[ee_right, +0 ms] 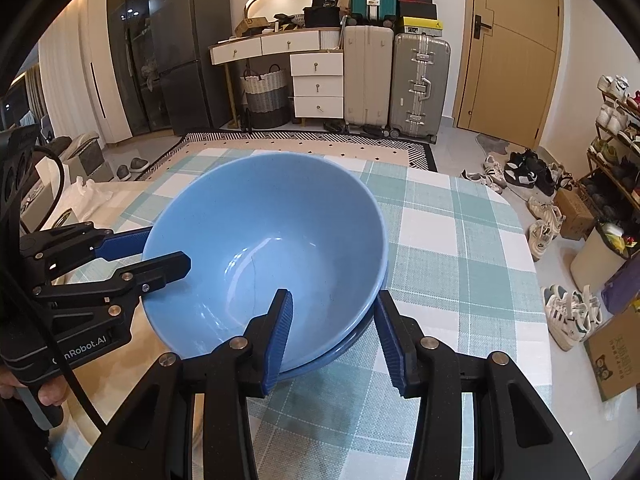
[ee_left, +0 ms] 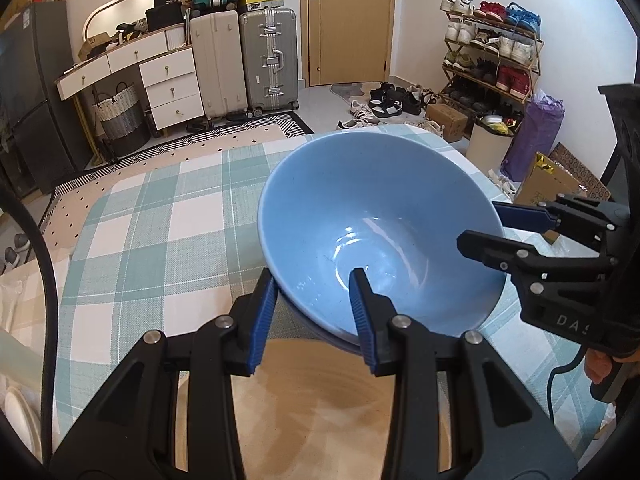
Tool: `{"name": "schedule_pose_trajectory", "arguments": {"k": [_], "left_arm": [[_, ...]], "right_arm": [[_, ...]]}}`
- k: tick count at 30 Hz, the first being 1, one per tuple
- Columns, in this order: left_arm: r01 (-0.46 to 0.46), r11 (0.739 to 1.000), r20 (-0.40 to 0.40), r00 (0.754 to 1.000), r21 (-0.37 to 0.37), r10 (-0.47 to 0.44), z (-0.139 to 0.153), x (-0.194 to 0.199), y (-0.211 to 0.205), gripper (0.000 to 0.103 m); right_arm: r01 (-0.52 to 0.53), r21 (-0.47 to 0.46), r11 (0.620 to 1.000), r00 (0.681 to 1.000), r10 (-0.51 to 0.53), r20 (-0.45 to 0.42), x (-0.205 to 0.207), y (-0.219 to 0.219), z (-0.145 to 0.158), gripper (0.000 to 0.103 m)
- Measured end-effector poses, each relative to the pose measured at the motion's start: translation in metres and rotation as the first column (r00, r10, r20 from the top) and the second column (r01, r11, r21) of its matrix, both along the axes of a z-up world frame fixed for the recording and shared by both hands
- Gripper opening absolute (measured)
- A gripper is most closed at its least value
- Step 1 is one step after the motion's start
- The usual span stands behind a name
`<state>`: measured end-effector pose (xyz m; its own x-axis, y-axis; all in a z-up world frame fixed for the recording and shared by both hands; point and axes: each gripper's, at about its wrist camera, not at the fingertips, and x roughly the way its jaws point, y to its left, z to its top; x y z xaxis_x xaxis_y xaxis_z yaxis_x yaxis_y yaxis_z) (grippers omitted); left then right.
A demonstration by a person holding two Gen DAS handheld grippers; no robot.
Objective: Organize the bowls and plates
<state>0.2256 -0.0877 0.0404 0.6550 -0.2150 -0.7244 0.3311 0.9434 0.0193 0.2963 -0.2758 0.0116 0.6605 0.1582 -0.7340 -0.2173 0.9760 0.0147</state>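
Two nested blue bowls [ee_left: 360,200] [ee_right: 260,208] hang tilted just above the checked tablecloth, the rim of the lower one [ee_right: 352,346] peeking out beneath. My left gripper [ee_left: 313,276] is shut on their near rim, one finger inside and one outside. My right gripper [ee_right: 333,295] clamps the rim the same way. In the left wrist view the right gripper [ee_left: 480,222] bites the bowls' right edge. The right wrist view shows the left gripper [ee_right: 166,246] on their left edge. A beige round plate [ee_left: 320,408] lies under the left gripper.
The table [ee_left: 160,220] [ee_right: 460,260] wears a green and white plaid cloth. White dishes [ee_left: 16,408] sit at its left edge. Beyond the table are suitcases [ee_left: 244,64], a drawer unit [ee_right: 318,84], a shoe rack [ee_left: 492,56] and boxes [ee_right: 616,360] on the floor.
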Motion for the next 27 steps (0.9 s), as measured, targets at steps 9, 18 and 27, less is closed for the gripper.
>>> {"name": "schedule_pose_trajectory", "arguments": {"k": [9,18,27], "left_arm": [[0.01,1.0,-0.004,1.0,0.01,-0.01,-0.002,0.0,-0.002,0.038],[-0.032,0.994,-0.078,0.997,-0.109,0.023,-0.008,0.018,0.022,0.076],[-0.084,0.969,-0.162,0.986,-0.232,0.047,-0.023,0.043,0.049,0.08]], "right_arm": [[-0.006,0.0,1.0,1.0,0.006,-0.002,0.0,0.001,-0.003,0.05],[0.015,0.091,0.996,1.0,-0.017,0.019,0.003,-0.015,0.011,0.082],[0.055,0.215,0.975,0.998,-0.045,-0.053,0.016,-0.034,0.003,0.087]]}}
